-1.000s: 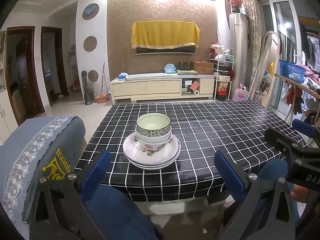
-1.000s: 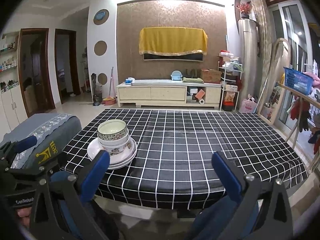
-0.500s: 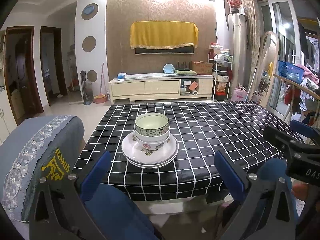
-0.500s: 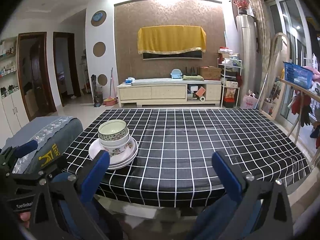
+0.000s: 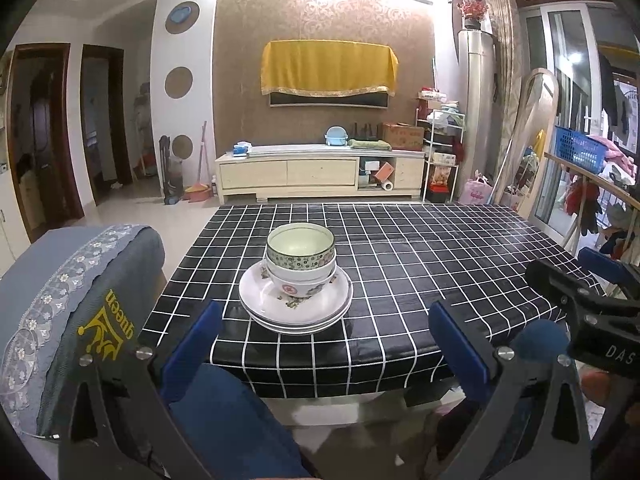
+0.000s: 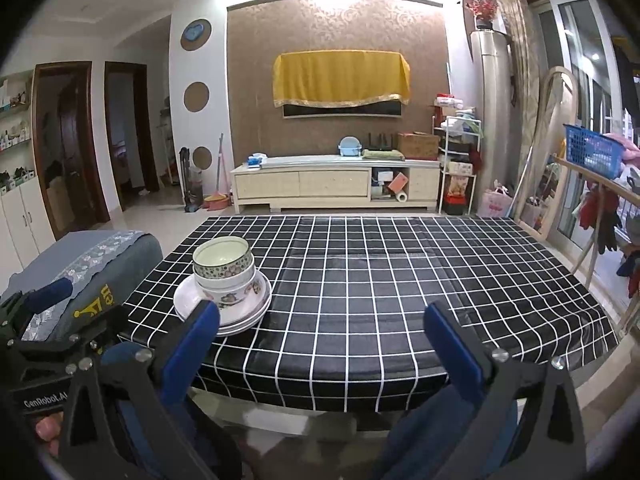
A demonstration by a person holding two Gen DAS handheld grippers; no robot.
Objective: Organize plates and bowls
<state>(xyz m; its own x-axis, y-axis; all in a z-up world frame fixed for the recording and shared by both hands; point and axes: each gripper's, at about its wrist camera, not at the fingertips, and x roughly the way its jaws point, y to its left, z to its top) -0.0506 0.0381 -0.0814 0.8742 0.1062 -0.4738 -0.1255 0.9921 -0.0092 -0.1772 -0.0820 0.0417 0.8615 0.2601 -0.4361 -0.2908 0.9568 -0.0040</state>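
A stack of bowls (image 5: 300, 258), the top one green-patterned, sits on a stack of white floral plates (image 5: 296, 304) near the front left of the black checked table (image 5: 420, 264). It also shows in the right wrist view: bowls (image 6: 224, 266) on plates (image 6: 240, 308). My left gripper (image 5: 324, 332) is open and empty, held before the table's front edge, apart from the stack. My right gripper (image 6: 320, 332) is open and empty, to the right of the stack, near the front edge.
A chair back with a grey embroidered cover (image 5: 68, 304) stands left of the table. The other gripper shows at the right edge of the left wrist view (image 5: 584, 296). A TV cabinet (image 5: 320, 174) stands behind; a drying rack (image 6: 600, 208) on the right.
Both grippers shifted slightly; the stack sits a little lower and closer in both views. Both stay open.
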